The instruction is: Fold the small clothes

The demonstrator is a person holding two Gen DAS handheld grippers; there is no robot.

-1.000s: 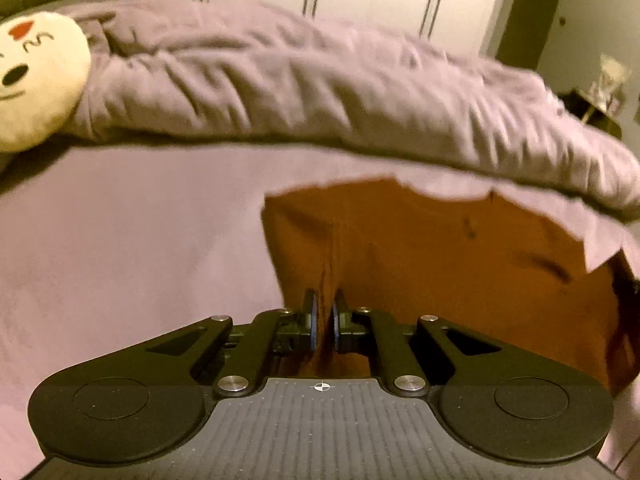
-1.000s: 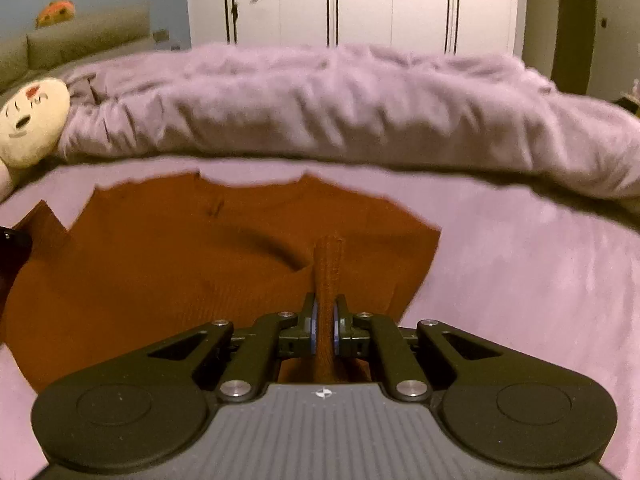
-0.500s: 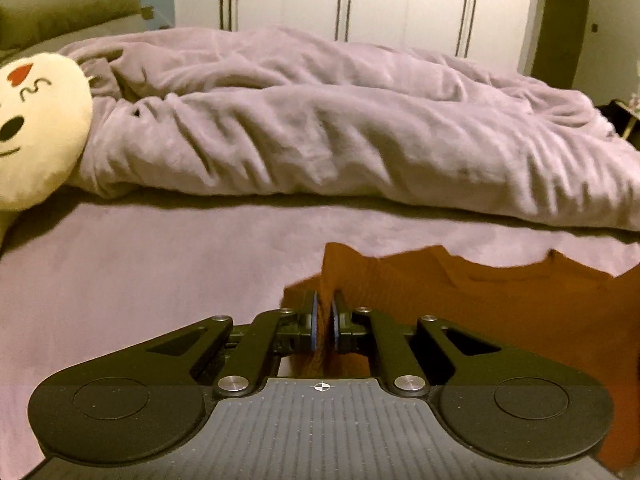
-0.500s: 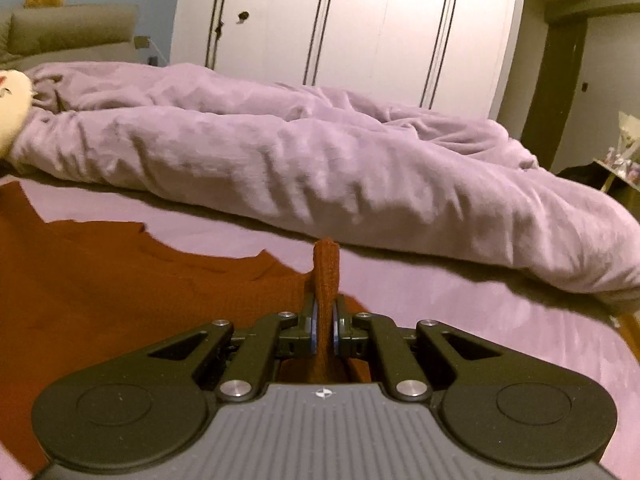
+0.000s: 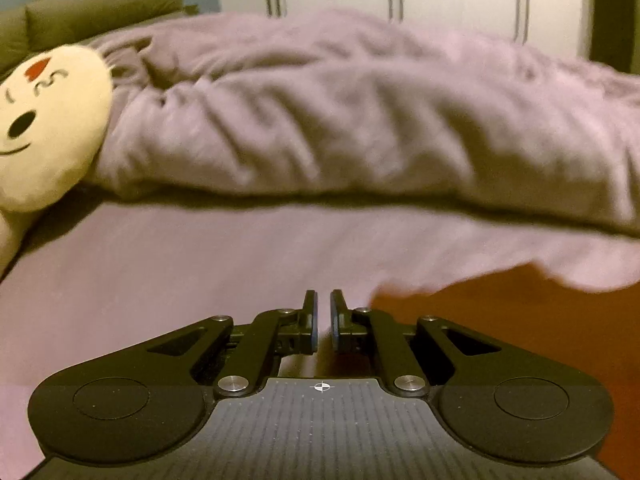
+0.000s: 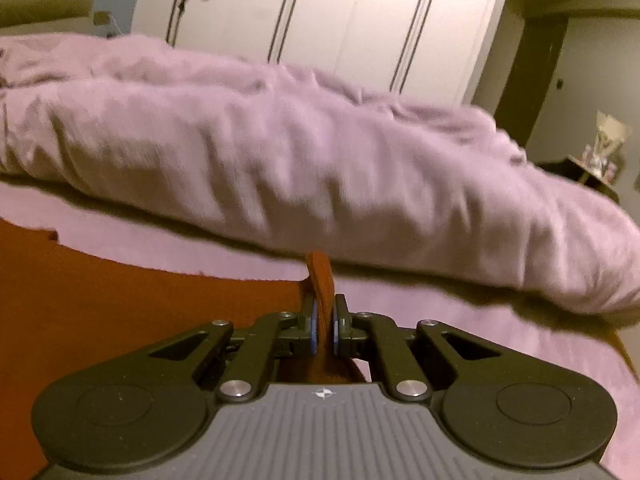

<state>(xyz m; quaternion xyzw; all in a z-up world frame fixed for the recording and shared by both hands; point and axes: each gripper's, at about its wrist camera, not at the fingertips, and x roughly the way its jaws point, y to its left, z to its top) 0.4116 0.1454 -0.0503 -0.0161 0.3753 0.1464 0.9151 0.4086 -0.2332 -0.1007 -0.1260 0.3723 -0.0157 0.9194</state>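
Observation:
A rust-orange knit garment [image 5: 520, 320] lies on the lilac bed sheet [image 5: 160, 272], to the right of my left gripper [image 5: 324, 320]. That gripper is shut, and only a sliver of orange cloth shows low between its pads. In the right wrist view the garment [image 6: 120, 300] spreads to the left. My right gripper [image 6: 325, 320] is shut on a fold of it, which sticks up above the fingertips. Both views are blurred by motion.
A bunched lilac duvet [image 5: 360, 120] [image 6: 280, 160] lies across the bed just beyond the garment. A cream plush toy [image 5: 44, 120] rests at the far left. White wardrobe doors [image 6: 320, 20] stand behind, and a small side table [image 6: 600, 160] stands at the right.
Both grippers have carried their pinched cloth forward toward the duvet. In the left view the garment has slid from ahead to the lower right. Both grips stayed shut.

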